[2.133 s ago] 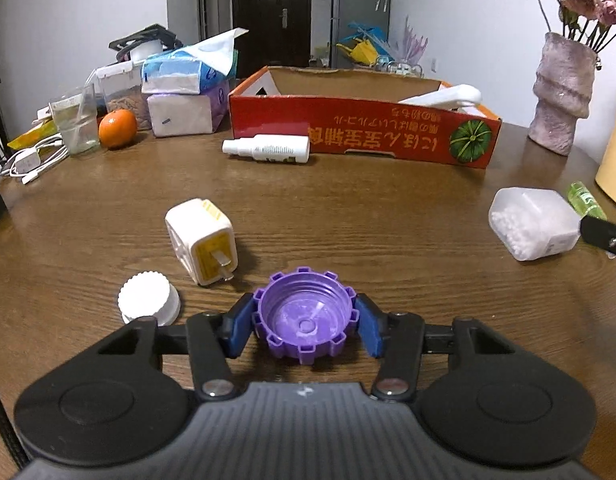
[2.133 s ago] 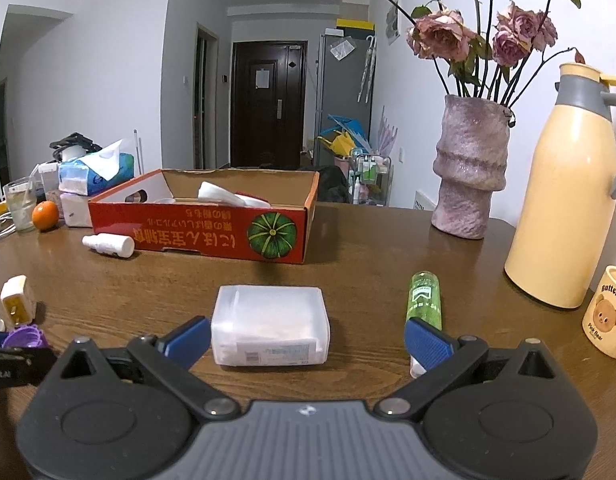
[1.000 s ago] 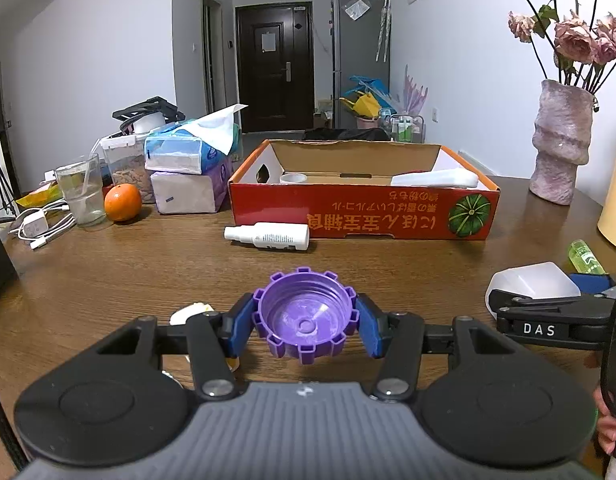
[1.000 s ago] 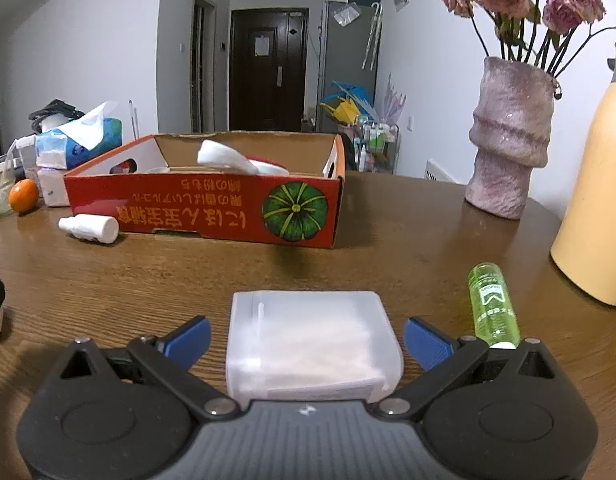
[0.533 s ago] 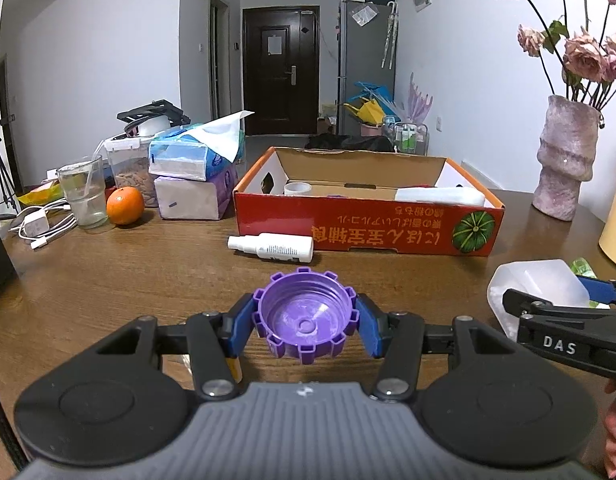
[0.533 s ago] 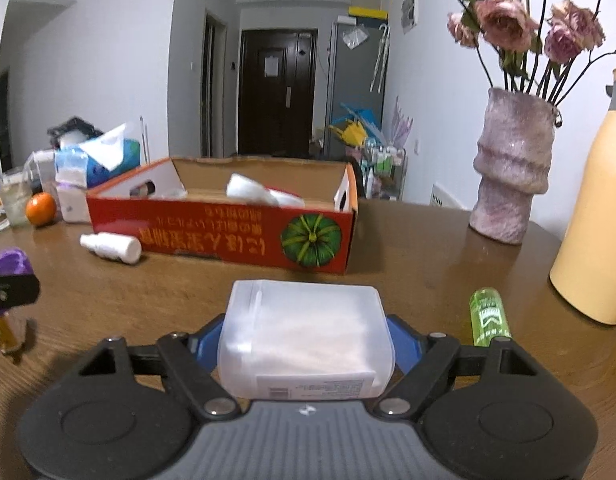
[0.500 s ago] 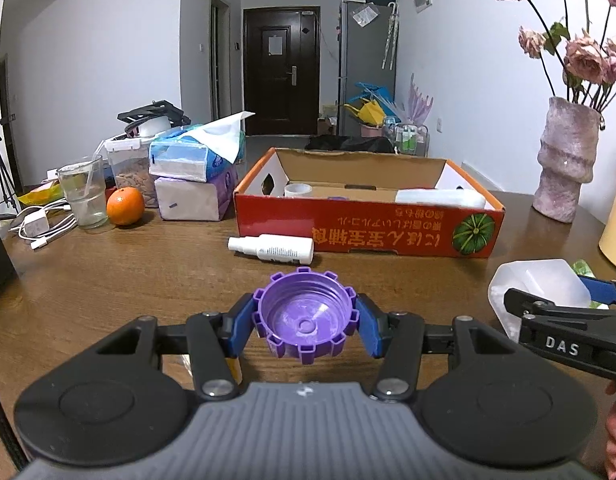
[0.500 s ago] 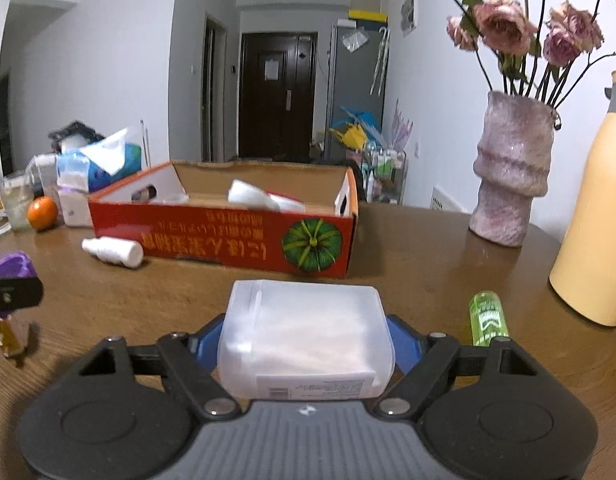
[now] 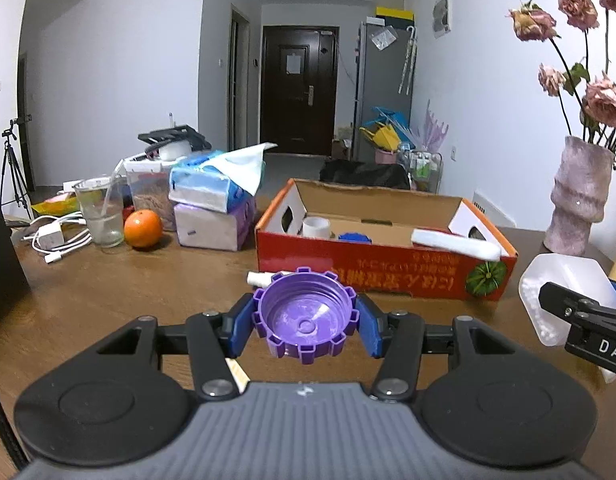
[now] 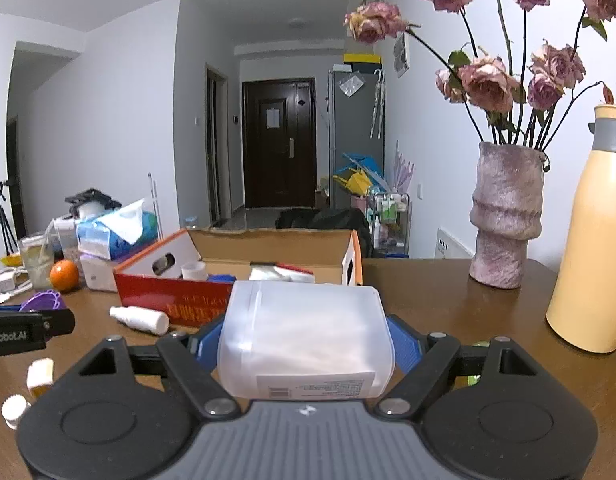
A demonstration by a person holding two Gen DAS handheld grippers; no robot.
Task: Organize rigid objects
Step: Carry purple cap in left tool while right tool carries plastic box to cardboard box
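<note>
Between the blue pads of the left claw (image 9: 306, 326) sits a purple toothed cap (image 9: 306, 316), hollow side up, pinched on both flanks and carried clear of the wooden surface (image 9: 108, 292). Ahead of this claw lies a white spray bottle (image 9: 260, 278) on its side, and just beyond it stands the red cardboard box (image 9: 387, 276) with a green pumpkin picture and a line of upside-down characters too distorted to read. Inside the box are a white cup, a blue lid and a long white item. To this claw's right, the other tool's black arm shows the letters "DAS".

The right claw (image 10: 306, 344) has its pads pressed on both sides of a translucent plastic box (image 10: 304, 340) with white contents; the box bears a printed label with a barcode, its text too small to read. To the right claw's left, the other tool reads "nRobot.AI". Behind that lettering, farther left, are an orange (image 10: 64, 275) and tissue packs (image 10: 116, 236).
</note>
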